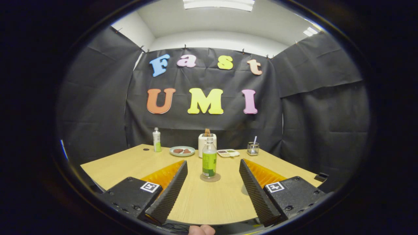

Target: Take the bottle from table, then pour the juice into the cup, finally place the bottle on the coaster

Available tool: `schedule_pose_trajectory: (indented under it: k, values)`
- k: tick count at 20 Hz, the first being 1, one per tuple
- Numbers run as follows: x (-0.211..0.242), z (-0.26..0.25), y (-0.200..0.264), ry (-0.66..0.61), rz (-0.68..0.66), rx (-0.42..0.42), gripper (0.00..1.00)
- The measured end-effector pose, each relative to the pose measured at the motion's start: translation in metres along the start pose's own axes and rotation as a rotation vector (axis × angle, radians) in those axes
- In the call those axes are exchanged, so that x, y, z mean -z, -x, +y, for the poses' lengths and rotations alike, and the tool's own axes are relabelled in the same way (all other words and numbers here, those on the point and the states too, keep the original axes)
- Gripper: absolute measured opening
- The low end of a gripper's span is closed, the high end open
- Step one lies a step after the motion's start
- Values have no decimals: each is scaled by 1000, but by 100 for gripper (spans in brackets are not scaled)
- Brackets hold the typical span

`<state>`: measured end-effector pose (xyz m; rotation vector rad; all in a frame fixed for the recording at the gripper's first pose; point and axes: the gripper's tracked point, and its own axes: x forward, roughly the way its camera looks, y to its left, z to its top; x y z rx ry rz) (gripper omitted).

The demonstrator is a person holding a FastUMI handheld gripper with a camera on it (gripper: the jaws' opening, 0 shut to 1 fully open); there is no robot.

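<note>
Gripper (212,179) wide open, nothing between the fingers, no contact w/ anything. Bottle (209,159) at 12 o'clock, just ahead of the tips, centred on the gap, upright on a round coaster (210,178) on the table (124,163).

Looks already set on the coaster, so task prob at its end; can't tell the cup. Something pale peeks out behind right finger (253,186) at 2 o'clock, unclear what.

Handling, my guess: clear plastic, thin wall, light, little liquid visible above the green label so top-light. Squeezes in if clamped hard. Smooth label, may slip. Tall and narrow, tips easily on a sideways nudge.

If re-grabbing: take at label band, mid-body, below the shoulder; fingers square on both sides, moderate force. Avoid neck/cap.

Farther at 12: white toaster (207,141); plate (182,151) at 11; 2nd bottle (156,139) at 10.
</note>
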<state>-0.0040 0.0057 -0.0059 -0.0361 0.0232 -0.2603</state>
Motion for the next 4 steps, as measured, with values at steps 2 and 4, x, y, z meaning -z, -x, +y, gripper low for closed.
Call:
schedule_pose_trajectory:
  k: [2, 4]
  values:
    - [-1, 0, 0, 2, -2, -1, 100]
    - [-1, 0, -1, 4, -2, 0, 100]
